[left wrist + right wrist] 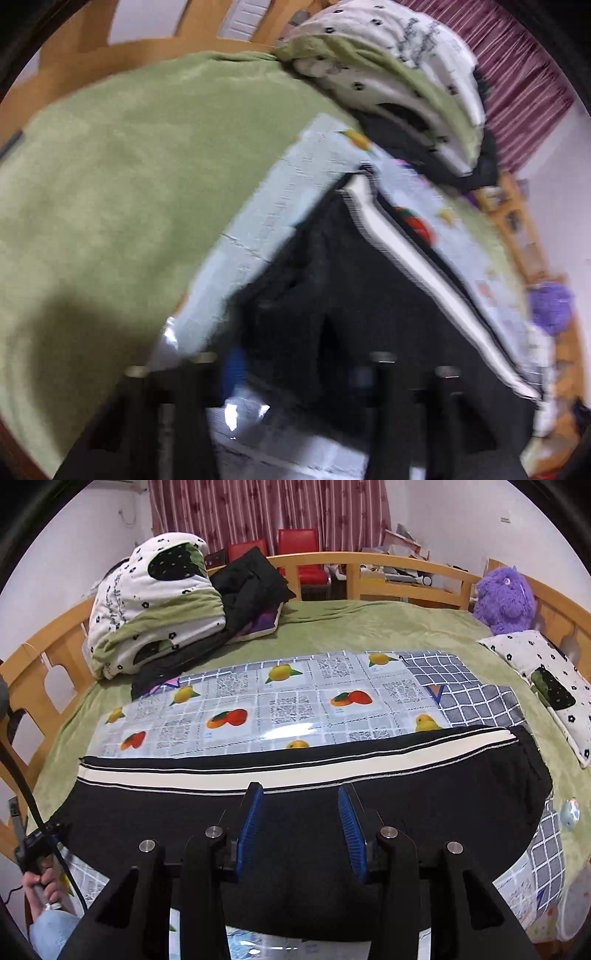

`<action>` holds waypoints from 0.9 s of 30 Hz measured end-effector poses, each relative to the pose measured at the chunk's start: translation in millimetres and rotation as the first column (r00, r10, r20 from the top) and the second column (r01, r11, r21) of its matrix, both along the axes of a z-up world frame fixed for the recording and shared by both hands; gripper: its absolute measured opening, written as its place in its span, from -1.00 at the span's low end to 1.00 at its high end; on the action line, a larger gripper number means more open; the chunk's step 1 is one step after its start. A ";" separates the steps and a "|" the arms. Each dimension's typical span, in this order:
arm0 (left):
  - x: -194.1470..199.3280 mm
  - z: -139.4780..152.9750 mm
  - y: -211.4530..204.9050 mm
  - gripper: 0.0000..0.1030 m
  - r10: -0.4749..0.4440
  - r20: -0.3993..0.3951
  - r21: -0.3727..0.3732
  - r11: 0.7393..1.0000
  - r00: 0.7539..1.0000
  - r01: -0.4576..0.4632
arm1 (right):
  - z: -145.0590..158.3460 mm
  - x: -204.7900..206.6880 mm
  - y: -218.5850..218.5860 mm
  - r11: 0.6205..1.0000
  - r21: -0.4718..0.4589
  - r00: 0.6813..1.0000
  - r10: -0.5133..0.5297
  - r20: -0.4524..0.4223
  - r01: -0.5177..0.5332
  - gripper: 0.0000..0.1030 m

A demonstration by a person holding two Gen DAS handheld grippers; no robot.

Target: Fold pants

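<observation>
The pants (295, 812) lie lengthwise left to right beneath the right gripper (301, 830), which hangs released; the left gripper (295, 369), blurred, state unclear, sits at their end.

Green-blanketed bed (369, 627) under fruit-print cloth (280, 698), black pants (295, 812).
</observation>
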State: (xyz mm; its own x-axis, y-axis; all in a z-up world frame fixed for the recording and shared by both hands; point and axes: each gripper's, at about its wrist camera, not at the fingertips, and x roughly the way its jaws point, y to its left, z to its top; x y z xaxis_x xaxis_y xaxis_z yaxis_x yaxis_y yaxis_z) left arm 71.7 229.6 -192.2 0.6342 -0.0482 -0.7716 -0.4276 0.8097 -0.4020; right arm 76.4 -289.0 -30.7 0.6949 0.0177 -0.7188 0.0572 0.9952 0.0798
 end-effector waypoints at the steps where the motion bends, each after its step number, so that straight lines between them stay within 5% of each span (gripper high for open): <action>1: 1.2 2.8 -1.3 -0.50 -0.007 -0.003 0.015 1.000 1.000 0.007 | -0.7 -2.7 2.6 1.000 -0.003 1.000 -0.002 0.007 0.002 -0.17; 6: 11.0 49.3 -18.5 -0.69 -0.083 -0.030 0.132 0.987 0.996 0.086 | -12.4 -12.5 6.0 0.999 0.044 0.999 0.018 0.029 -0.019 -0.17; 9: 18.1 97.2 -43.8 -0.71 -0.158 -0.031 0.249 0.955 0.987 0.160 | -21.3 -18.6 -1.8 0.996 0.078 0.997 0.027 0.067 -0.032 -0.17; 17: 21.5 187.0 -179.4 -0.76 -0.286 -0.035 0.567 0.783 0.958 0.254 | -54.1 -14.0 -47.9 0.980 0.182 0.992 0.059 0.111 -0.079 -0.17; 21: 24.2 193.5 -266.4 -0.80 -0.391 -0.011 0.602 0.732 0.920 0.319 | -77.3 -9.5 -74.3 0.991 0.128 0.995 0.026 0.092 -0.037 -0.21; 27: 29.9 148.4 -382.7 -0.81 -0.557 -0.051 0.516 0.696 0.829 0.499 | -94.5 -31.0 -135.6 0.983 0.175 0.994 -0.069 0.086 0.053 -0.21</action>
